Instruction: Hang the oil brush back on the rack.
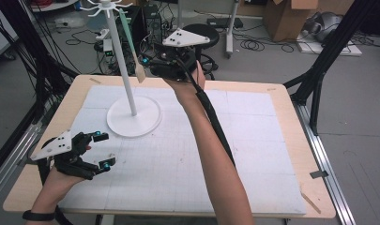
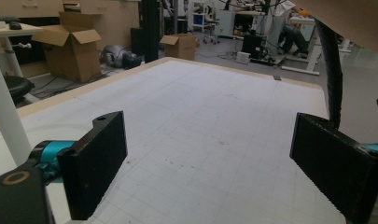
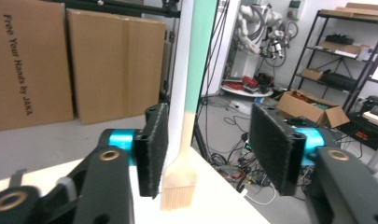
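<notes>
Green-handled brush [image 1: 131,47] hangs from rack [image 1: 131,101]: judged light, stiff, bristles soft. Right gripper [image 3: 207,149] open around handle at twelve o'clock; grip mid-handle.

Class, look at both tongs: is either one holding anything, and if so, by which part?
Nothing is held. The right tongs stand open around the hanging brush, pads apparently not pressing it. The left tongs are open and empty.

i see both of my claws are matte black with teal collars behind the jaws. the left claw [image 1: 103,150] carries a grey three-cornered plate dotted with dark screws, and so does the right claw [image 1: 148,63]. a thick black cable trails along my right forearm. a dark band sits on my left wrist, lower left of the frame; the arms are bare of sleeves.
</notes>
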Tool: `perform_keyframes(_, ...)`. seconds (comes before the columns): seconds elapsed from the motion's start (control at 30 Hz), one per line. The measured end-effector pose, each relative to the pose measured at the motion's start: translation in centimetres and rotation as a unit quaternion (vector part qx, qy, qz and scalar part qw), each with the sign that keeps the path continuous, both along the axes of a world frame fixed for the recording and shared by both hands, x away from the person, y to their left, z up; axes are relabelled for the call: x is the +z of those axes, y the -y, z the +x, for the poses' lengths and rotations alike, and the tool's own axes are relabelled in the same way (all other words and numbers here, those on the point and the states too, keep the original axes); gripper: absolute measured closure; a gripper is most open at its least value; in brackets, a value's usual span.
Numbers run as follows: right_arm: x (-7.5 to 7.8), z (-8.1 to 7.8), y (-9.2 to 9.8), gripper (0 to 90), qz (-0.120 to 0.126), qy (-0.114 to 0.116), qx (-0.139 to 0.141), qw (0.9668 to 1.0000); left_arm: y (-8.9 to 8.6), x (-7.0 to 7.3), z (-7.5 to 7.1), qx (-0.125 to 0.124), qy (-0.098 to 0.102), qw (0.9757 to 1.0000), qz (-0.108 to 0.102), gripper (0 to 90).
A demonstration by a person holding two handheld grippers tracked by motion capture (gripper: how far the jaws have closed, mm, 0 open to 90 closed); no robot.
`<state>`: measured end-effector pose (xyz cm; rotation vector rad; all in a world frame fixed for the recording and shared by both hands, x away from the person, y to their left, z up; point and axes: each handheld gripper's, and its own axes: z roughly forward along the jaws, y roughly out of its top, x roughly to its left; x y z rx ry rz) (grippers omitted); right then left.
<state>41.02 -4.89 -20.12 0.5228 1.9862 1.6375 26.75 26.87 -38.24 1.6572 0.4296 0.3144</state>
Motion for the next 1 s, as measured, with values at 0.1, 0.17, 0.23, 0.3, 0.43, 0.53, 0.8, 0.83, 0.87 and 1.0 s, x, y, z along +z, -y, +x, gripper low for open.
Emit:
perform_keyframes(0.1,-0.2,-0.4,0.7,39.6,-0.011,0.001,0.008,0.9999,0.0,0.0,0.0,0.001,0.000,1.0000,0.002,11.6)
perform_keyframes(0.17,-0.4,-0.8,1.3,37.4,-0.019,0.004,0.020,0.9996,0.0,0.0,0.0,0.001,0.000,1.0000,0.000,11.6)
perform_keyframes(0.23,-0.6,-1.2,2.0,35.8,-0.029,0.003,0.030,0.9991,0.0,0.0,0.1,0.000,-0.001,1.0000,-0.003,11.6)
perform_keyframes(0.3,-0.8,-1.7,2.9,32.8,-0.035,0.001,0.034,0.9988,0.1,0.0,0.1,0.000,-0.001,1.0000,0.000,11.6)
perform_keyframes(0.43,-1.5,-2.8,5.0,30.3,-0.040,-0.004,0.041,0.9984,0.2,-0.1,0.1,0.002,-0.001,1.0000,0.005,11.6)
perform_keyframes(0.53,-2.4,-3.8,6.7,28.6,-0.047,-0.007,0.044,0.9979,0.3,-0.1,0.1,0.005,-0.001,0.9999,0.009,11.5)
perform_keyframes(0.8,-5.2,-6.5,11.6,25.4,-0.062,-0.024,0.043,0.9969,0.6,-0.2,0.1,0.010,-0.003,0.9998,0.015,11.5)
perform_keyframes(0.83,-5.6,-6.8,12.2,25.5,-0.057,-0.025,0.045,0.9971,0.7,-0.2,0.1,0.009,-0.004,0.9999,0.014,11.6)
perform_keyframes(0.87,-5.6,-6.8,12.2,25.5,-0.057,-0.025,0.045,0.9971,0.7,-0.2,0.1,0.009,-0.004,0.9999,0.014,11.5)
perform_keyframes(1.0,-7.9,-8.3,15.2,24.9,-0.039,-0.036,0.034,0.9980,1.1,-0.3,0.1,0.011,-0.005,0.9997,0.019,11.5)
